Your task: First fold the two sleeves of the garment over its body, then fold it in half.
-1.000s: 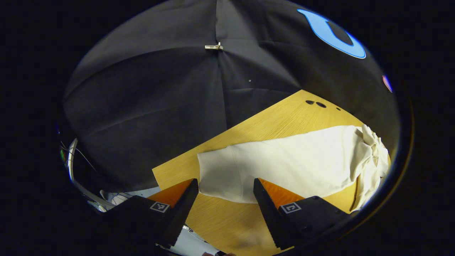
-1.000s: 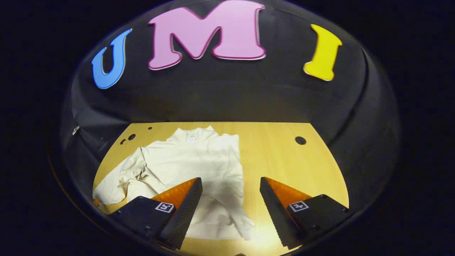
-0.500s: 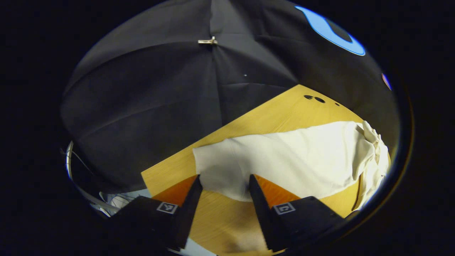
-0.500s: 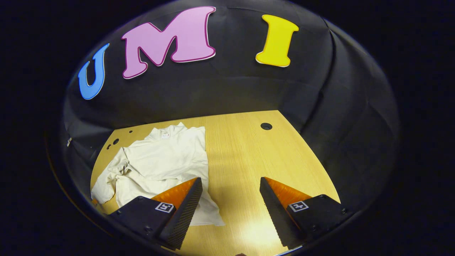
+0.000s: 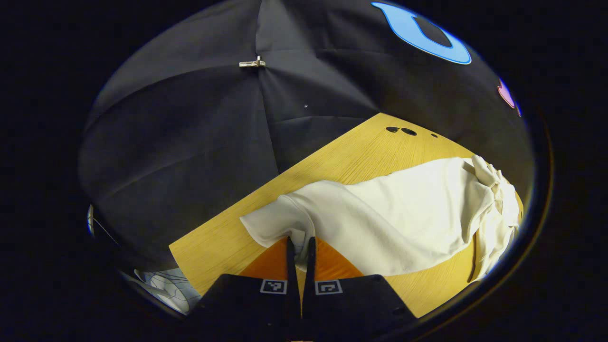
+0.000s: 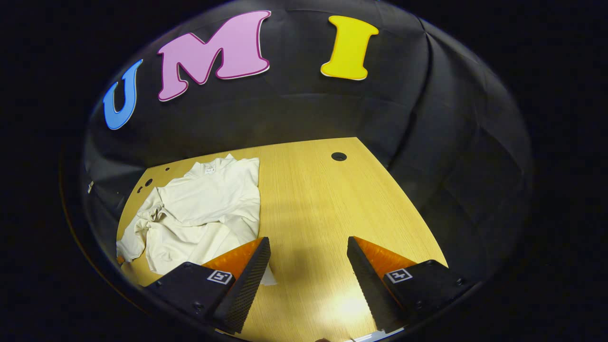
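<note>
Pale wooden tabletop (image 6: 323,199) under booth lights: the left gripper (image 5: 299,244) stands pinched shut on the near hem corner of a cream long-sleeved cotton garment (image 5: 394,218), whose length runs away toward a bunched sleeve (image 5: 494,190). Off to its side, the right gripper (image 6: 308,254) hovers wide open over bare wood.

Garment (image 5: 403,218) hem hidden between left gripper (image 5: 299,244) fingers; far sleeve cut off at edge.

Black cloth booth wall (image 6: 304,118) pinned by a small clip (image 5: 252,63), behind a light wooden table (image 6: 327,199) with round holes.
</note>
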The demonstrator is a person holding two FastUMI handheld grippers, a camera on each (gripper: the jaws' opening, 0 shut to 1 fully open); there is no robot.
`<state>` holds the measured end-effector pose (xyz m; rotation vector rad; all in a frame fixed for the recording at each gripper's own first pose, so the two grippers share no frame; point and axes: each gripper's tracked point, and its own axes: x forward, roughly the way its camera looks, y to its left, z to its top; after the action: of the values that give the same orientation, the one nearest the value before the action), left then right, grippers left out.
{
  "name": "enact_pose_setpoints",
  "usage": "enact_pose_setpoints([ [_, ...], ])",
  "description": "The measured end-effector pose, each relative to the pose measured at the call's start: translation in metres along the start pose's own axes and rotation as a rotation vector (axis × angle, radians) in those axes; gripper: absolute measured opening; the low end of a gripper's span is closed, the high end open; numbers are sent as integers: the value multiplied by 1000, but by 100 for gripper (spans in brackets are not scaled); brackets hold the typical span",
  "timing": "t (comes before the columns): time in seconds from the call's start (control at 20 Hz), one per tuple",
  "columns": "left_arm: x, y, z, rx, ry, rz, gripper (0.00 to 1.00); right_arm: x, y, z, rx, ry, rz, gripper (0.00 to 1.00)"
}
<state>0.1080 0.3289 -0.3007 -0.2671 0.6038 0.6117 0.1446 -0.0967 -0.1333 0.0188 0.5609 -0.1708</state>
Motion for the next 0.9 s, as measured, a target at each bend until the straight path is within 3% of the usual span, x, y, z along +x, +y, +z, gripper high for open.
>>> enact_pose_setpoints([
  [0.15, 0, -8, 6, -14, 19, -17, 6, -1, -16, 0, 28, -8, -15, 100],
  [0.4, -13, -31, 54, -25, -52, -58, 6, -2, -44, -1, 87, -20, -43, 100],
  [0.45, -15, -40, 66, -19, -67, -73, 2, -2, -49, -2, 108, -22, -47, 100],
  [0.5, -17, -49, 77, -12, -80, -85, 6, -2, -56, -3, 129, -26, -57, 100],
  [0.9, -33, -155, 166, 62, -202, -185, 6, 3, -106, -28, 218, -10, -98, 99],
])
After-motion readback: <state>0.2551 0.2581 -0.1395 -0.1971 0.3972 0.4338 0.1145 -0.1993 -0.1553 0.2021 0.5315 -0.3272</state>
